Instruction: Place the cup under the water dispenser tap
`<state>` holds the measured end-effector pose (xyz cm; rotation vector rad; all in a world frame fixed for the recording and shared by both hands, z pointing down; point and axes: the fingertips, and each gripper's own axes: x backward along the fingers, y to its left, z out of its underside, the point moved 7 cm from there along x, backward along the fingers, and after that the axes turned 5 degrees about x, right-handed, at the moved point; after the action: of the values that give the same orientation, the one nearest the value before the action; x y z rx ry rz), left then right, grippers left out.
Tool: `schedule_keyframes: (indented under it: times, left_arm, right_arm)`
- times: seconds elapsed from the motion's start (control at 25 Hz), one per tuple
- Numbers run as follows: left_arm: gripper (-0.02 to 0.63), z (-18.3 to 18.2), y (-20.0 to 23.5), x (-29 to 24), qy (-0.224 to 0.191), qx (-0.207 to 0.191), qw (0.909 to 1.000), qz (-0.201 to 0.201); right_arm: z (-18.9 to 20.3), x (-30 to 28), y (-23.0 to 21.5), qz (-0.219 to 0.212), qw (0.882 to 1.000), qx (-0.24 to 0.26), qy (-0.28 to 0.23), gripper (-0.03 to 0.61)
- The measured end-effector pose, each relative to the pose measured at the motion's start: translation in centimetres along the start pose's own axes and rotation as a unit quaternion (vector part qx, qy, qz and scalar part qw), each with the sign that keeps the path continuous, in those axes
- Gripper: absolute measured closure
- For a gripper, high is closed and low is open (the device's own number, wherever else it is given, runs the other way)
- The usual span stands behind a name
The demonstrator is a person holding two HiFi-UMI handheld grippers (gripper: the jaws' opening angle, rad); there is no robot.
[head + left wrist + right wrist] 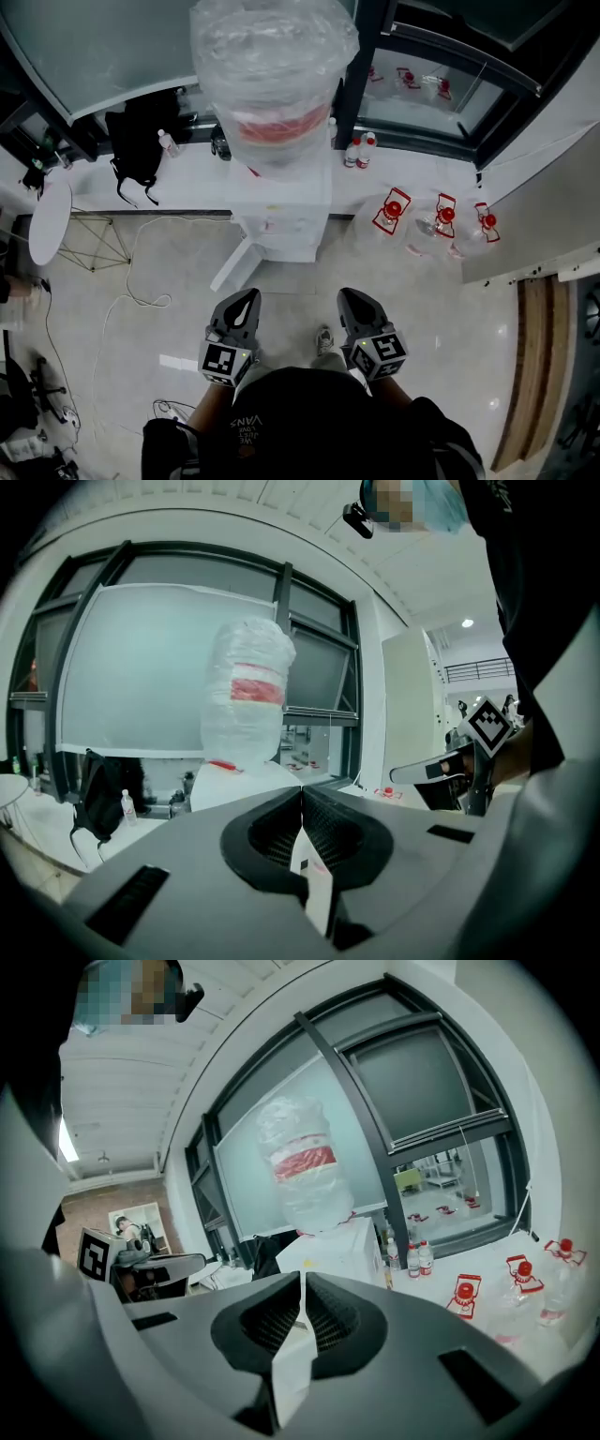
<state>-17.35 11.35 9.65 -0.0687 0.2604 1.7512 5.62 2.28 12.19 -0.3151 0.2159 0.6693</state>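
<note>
- Pale floor (441, 319) by a window wall; water dispenser (281, 217) with wrapped bottle (272, 66) ahead of both tongs.
- We note left tongs (247, 298) and right tongs (352, 298) pressed together, empty.

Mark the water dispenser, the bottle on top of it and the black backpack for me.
water dispenser (281, 225): head view, on its white body.
bottle (272, 56): head view, on its plastic-wrapped upper part.
black backpack (141, 141): head view, on the middle of the bag.
</note>
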Motion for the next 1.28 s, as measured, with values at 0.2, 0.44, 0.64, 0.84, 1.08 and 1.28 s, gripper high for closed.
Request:
schedule_keyframes:
  times: [0.2,0.44,0.64,0.84,1.08,1.28]
  left_arm:
    - [0.594,-0.4,5.4,1.3,0.006,-0.01,0.9991,0.041]
    - [0.594,0.6,9.2,0.4,0.026,-0.021,0.9934,0.11]
    - [0.594,3.3,9.7,-2.0,0.041,-0.036,0.9871,0.151]
    - [0.594,8.0,8.8,-5.1,0.037,-0.039,0.9859,0.158]
    - [0.594,15.3,7.9,-9.9,0.054,-0.022,0.9851,0.162]
    - [0.594,22.3,8.2,-14.6,0.058,-0.013,0.9873,0.148]
  right_arm:
    - [-0.1,-2.1,4.6,0.056,0.997,-0.034,-0.033,0.532]
    - [1.0,-3.2,8.1,0.115,0.992,-0.042,-0.043,0.532]
    - [3.4,-3.4,8.9,0.143,0.988,-0.042,-0.046,0.532]
    - [7.0,-3.6,7.3,0.148,0.987,-0.007,-0.063,0.532]
    - [10.8,-5.8,2.9,0.147,0.985,0.043,-0.084,0.532]
    - [15.9,-8.6,-1.2,0.13,0.988,0.042,-0.076,0.532]
